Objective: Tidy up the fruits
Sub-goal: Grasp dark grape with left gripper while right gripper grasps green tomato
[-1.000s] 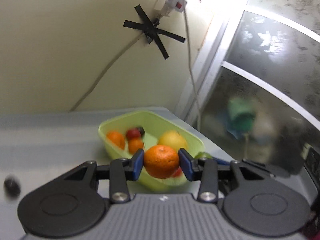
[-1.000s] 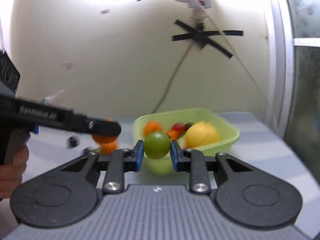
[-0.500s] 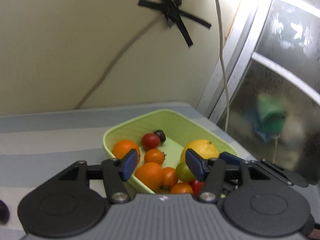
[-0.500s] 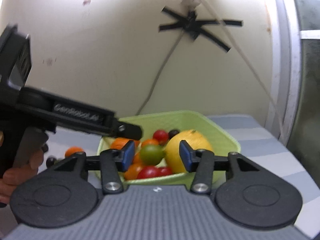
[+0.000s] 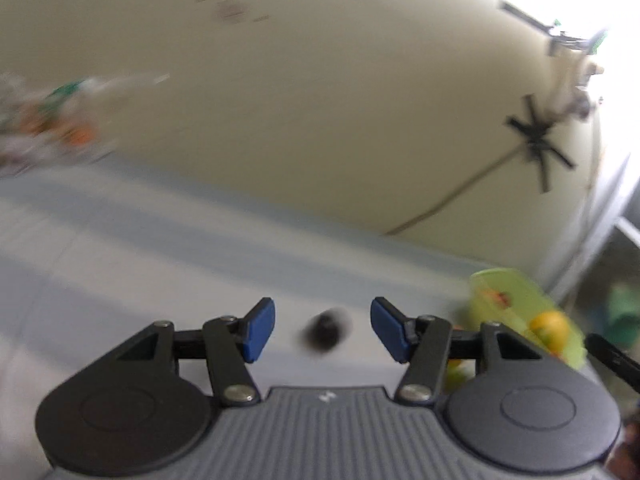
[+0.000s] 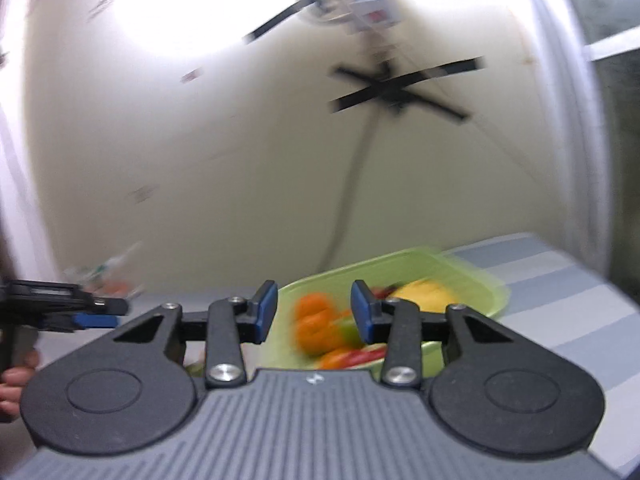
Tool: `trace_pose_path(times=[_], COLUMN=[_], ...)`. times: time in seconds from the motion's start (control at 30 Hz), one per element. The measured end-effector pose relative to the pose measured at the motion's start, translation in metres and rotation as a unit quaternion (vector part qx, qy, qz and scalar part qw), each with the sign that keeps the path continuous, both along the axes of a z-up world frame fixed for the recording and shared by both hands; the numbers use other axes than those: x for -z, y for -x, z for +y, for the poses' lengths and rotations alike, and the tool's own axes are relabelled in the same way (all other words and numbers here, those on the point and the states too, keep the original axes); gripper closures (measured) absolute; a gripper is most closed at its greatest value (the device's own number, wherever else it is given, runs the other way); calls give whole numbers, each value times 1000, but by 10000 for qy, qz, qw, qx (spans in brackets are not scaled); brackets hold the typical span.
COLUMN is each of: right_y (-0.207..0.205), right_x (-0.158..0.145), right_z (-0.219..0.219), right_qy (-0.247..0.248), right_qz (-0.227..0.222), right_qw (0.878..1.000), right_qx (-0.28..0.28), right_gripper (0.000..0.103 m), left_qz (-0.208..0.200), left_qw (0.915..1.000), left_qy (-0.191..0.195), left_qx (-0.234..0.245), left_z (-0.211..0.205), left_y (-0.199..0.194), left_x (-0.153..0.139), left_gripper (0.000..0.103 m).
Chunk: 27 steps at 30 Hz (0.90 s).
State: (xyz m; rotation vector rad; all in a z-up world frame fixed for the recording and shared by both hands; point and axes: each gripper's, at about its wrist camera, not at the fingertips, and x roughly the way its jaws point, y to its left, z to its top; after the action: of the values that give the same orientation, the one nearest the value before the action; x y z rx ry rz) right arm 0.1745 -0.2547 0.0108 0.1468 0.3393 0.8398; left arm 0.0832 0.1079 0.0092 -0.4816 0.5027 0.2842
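My left gripper (image 5: 322,330) is open and empty, its blue pads on either side of a small dark fruit (image 5: 326,331) that lies on the striped table beyond them. The green basket (image 5: 516,288) with fruit sits at the right of the left wrist view. My right gripper (image 6: 313,314) is open and empty, in front of the green basket (image 6: 468,276), which holds oranges (image 6: 314,326), a yellow fruit (image 6: 426,294) and red and green ones. The left gripper (image 6: 98,312) shows at the left of the right wrist view. Both views are blurred.
The striped blue-and-white tablecloth (image 5: 120,248) covers the table. A cream wall with black tape and a cable (image 6: 400,92) stands behind. A blurred pile of packaging (image 5: 52,120) lies at the far left. A window frame (image 5: 624,200) is at the right.
Both grippers let go of their fruit, the orange and the green one, into the basket. The left gripper then swung left to the dark fruit. The right gripper drew back slightly.
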Motion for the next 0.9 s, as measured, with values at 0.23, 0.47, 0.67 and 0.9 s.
trace_pose_path(times=[0.23, 0.47, 0.67, 0.9], right_y=[45, 21, 6, 18], right_x=[14, 16, 28, 22], right_z=[79, 115, 139, 100], right_qy=[1172, 1609, 1928, 1429], right_qz=[-71, 208, 362, 544], right_qw=[9900, 9853, 9788, 9875], right_qx=[-780, -539, -586, -389], right_gripper=[60, 67, 71, 77], left_qz=[80, -264, -392, -261], left_qw=[9997, 9934, 9899, 9847], left_qy=[143, 118, 720, 40], left_qx=[189, 1110, 1154, 1724], left_z=[-3, -35, -18, -42], left_y=[6, -8, -8, -20], left_x=[17, 2, 19, 11], left_gripper=[51, 52, 52, 49])
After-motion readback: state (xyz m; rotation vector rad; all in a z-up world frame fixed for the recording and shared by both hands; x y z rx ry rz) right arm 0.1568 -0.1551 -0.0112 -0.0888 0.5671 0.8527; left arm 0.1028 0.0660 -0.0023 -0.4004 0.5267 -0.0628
